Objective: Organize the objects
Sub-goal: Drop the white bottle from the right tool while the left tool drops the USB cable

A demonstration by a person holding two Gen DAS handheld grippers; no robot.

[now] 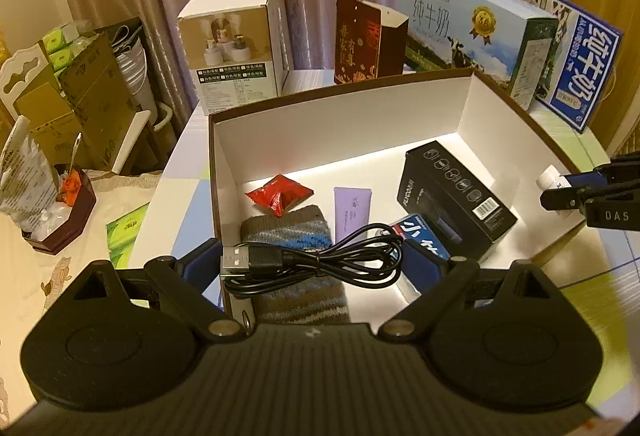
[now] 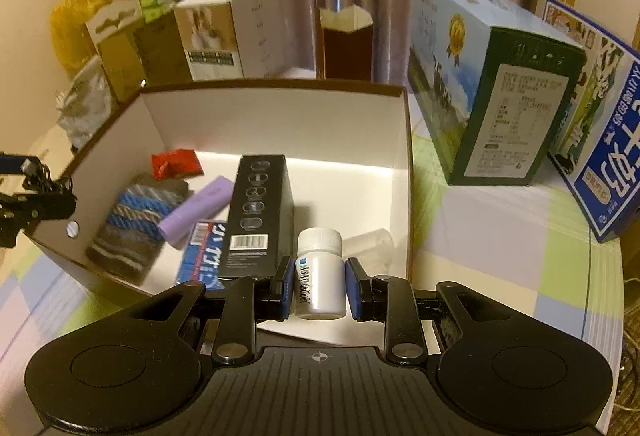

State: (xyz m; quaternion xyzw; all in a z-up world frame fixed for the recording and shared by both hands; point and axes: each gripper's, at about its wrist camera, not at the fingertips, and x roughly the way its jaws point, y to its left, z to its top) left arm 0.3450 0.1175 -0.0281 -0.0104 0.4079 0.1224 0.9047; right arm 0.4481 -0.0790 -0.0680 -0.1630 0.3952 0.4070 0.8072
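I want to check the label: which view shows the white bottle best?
The right wrist view: the bottle stands central and close between the right gripper's pads, barcode facing the camera. The left wrist view shows only its cap end, small at the right edge.

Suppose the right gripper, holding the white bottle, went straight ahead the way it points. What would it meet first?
Probably the clear cup lying in the open box, just beyond the white bottle held by the right gripper; after that, the box's far wall. Depth is uncertain.
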